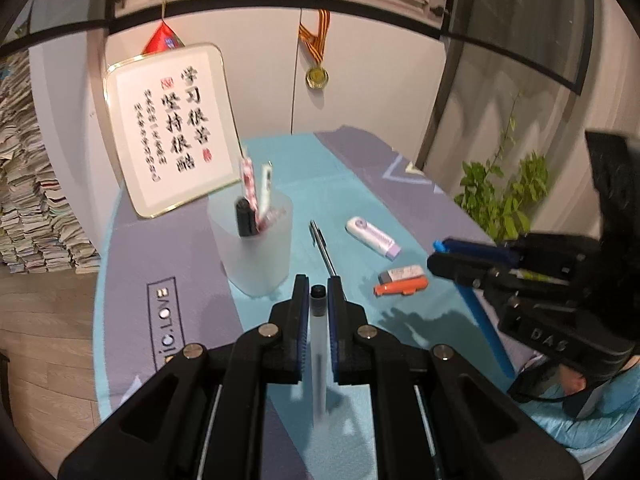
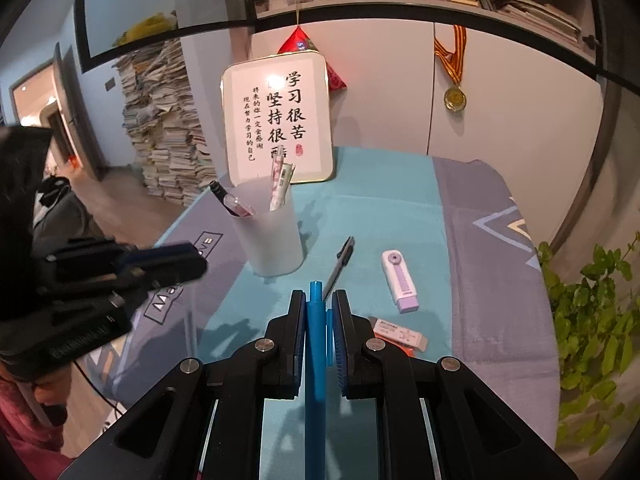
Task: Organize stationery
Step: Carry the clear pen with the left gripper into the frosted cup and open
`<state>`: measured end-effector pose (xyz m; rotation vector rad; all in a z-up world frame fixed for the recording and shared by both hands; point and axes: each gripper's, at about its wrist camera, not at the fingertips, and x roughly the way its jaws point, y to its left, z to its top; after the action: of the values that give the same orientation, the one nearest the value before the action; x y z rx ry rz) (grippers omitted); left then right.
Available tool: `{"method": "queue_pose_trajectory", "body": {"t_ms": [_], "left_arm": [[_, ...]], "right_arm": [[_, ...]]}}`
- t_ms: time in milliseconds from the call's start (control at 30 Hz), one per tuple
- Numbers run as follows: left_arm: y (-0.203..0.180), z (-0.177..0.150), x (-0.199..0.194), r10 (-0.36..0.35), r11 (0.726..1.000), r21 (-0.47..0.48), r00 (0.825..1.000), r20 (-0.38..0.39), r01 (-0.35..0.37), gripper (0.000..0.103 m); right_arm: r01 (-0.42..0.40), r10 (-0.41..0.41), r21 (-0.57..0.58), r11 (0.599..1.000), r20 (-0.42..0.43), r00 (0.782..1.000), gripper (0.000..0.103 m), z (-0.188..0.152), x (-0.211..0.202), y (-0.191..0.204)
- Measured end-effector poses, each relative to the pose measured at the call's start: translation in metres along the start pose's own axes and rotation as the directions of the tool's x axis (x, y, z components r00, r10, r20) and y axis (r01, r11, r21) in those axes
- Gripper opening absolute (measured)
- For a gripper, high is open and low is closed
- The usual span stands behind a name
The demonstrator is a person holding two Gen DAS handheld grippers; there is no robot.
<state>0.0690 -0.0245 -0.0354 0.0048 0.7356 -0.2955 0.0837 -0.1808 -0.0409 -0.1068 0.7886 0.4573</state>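
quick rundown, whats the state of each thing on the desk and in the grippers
left gripper: shut on clear pen
right gripper: shut on blue pen
pen cup: upright, holding pens
black pen: lying flat
purple correction tape: lying flat
eraser: lying flat
orange item: lying flat

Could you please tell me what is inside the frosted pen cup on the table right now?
The frosted pen cup holds a black-capped pen, a pink patterned pen and a white pen, all leaning. Their lower ends blur behind the frosted wall, so anything lying at the bottom cannot be seen.
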Motion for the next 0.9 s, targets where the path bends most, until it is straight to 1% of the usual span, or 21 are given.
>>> {"method": "queue_pose_trajectory", "body": {"t_ms": [167,333,400,500,533,633,733,800,900], "left_arm": [[0.007,0.004,-0.013,0.019,1.000,-0.019,0.999,0.038,-0.018,0.007],[0.016,0.008,-0.018,0.042,0.998,-0.039,0.998,0.051,-0.040,0.007],[0.019,0.013,-0.027,0.053,0.998,-0.045,0.996,0.077,-0.050,0.007],[0.027,0.023,-0.044,0.089,0.995,-0.064,0.987,0.137,-0.081,0.007],[0.030,0.027,-0.050,0.104,0.993,-0.076,0.982,0.161,-0.093,0.007],[0.038,0.040,-0.068,0.158,0.983,-0.134,0.955,0.251,-0.127,0.007],[0.046,0.050,-0.073,0.181,0.972,-0.201,0.932,0.314,-0.121,0.007],[0.050,0.056,-0.072,0.217,0.960,-0.247,0.911,0.351,-0.133,0.007],[0.056,0.063,-0.067,0.268,0.938,-0.315,0.874,0.406,-0.141,0.007]], "right_arm": [[0.009,-0.010,0.011,1.000,0.016,1.000,0.014,0.000,-0.001,-0.002],[0.016,-0.016,0.030,0.999,0.017,1.000,0.014,-0.001,0.007,-0.004],[0.008,-0.009,0.027,1.000,0.017,1.000,0.014,-0.001,0.008,-0.003],[0.009,-0.010,0.025,1.000,0.024,1.000,0.014,-0.001,0.008,-0.003],[0.009,-0.009,0.024,1.000,0.026,1.000,0.014,-0.001,0.008,-0.003],[0.011,-0.012,0.027,1.000,0.034,0.999,0.014,-0.001,0.008,-0.003],[0.031,-0.032,0.020,0.999,0.053,0.998,0.014,0.000,0.007,-0.002],[0.032,-0.033,0.017,0.999,0.053,0.998,0.014,0.000,0.006,-0.002],[0.031,-0.032,0.024,0.999,0.051,0.998,0.014,-0.001,0.005,-0.004]]}}
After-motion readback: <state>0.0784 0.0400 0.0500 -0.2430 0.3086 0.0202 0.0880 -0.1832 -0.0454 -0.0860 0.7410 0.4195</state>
